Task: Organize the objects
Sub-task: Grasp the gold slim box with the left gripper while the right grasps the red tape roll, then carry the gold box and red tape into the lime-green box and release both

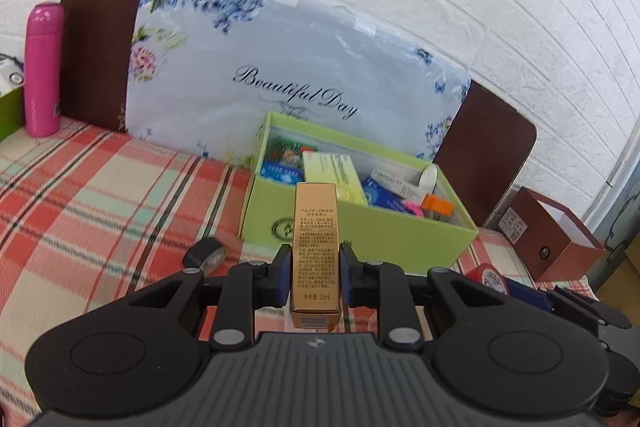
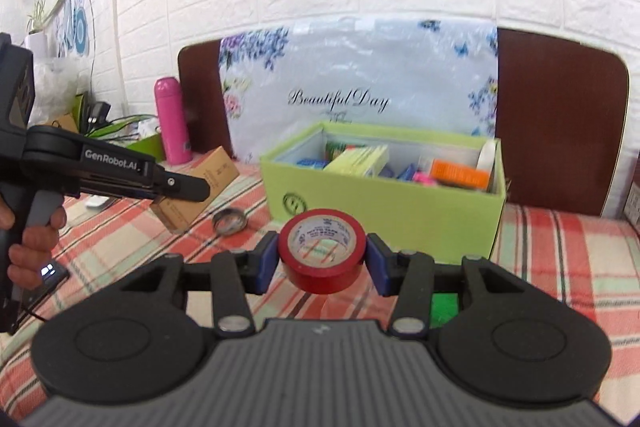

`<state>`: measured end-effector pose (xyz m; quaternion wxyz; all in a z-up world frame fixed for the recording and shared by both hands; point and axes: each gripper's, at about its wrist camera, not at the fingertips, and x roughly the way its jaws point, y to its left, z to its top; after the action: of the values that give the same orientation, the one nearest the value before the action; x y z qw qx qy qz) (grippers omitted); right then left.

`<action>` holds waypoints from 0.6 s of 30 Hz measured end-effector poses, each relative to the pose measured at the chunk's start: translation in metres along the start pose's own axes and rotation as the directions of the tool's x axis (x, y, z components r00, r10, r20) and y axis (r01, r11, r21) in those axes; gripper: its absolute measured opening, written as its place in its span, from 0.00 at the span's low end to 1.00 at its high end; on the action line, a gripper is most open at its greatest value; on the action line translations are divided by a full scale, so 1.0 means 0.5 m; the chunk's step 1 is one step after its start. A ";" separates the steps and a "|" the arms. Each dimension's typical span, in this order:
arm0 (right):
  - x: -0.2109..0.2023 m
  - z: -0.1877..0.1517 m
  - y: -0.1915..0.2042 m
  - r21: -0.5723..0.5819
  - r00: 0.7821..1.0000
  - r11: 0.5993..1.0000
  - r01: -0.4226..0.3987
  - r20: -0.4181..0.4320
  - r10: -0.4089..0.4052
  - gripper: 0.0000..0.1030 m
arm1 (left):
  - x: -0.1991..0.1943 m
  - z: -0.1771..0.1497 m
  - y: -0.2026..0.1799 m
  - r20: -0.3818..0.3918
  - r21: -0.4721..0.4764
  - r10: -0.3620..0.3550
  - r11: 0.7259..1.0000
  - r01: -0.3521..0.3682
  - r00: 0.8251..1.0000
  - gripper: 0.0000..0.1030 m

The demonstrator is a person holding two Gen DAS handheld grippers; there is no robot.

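Left gripper (image 1: 315, 269) clamps gold carton (image 1: 316, 251) (upright) | right gripper (image 2: 321, 259) clamps red tape roll (image 2: 322, 247)

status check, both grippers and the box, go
Left gripper shut on gold carton. Right gripper shut on red tape roll. Green box ahead, open, partly filled. Path clear.

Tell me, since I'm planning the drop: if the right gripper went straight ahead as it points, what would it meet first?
Probably the near wall of the green box. The right gripper, shut on the red tape roll, seems level with that wall rather than above its rim, though depth is unclear.
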<state>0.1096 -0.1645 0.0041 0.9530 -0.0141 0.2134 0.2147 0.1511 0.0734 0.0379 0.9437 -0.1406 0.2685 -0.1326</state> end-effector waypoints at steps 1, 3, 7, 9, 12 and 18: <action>0.002 0.008 -0.006 0.000 1.000 1.000 0.005 0.012 -0.005 0.45 | 0.005 0.008 -0.005 0.005 0.006 -0.001 1.000 0.001 1.000 0.24; 0.005 0.030 -0.019 -0.009 0.999 1.000 0.021 0.044 -0.020 0.45 | 0.017 0.025 -0.014 0.013 0.020 -0.008 1.000 0.008 1.000 0.24; 0.021 0.065 -0.048 -0.028 0.993 0.997 0.066 0.104 -0.063 0.45 | 0.050 0.053 -0.027 0.016 0.035 -0.030 0.999 0.029 0.999 0.24; 0.039 0.081 -0.065 -0.033 0.989 0.995 0.093 0.115 -0.089 0.45 | 0.072 0.066 -0.029 0.008 0.032 -0.037 0.999 0.036 0.999 0.24; 0.070 0.102 -0.095 -0.029 0.984 0.992 0.124 0.132 -0.119 0.45 | 0.106 0.087 -0.030 0.002 0.022 -0.038 0.999 0.038 0.999 0.24; 0.126 0.132 -0.149 -0.029 0.974 0.981 0.189 0.135 -0.184 0.45 | 0.177 0.126 -0.048 -0.013 0.028 -0.036 0.999 0.036 0.999 0.24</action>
<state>0.2188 -0.1990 0.0333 0.9805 -0.0396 0.1432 0.1290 0.2536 0.0347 0.0558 0.9413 -0.1314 0.2698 -0.1543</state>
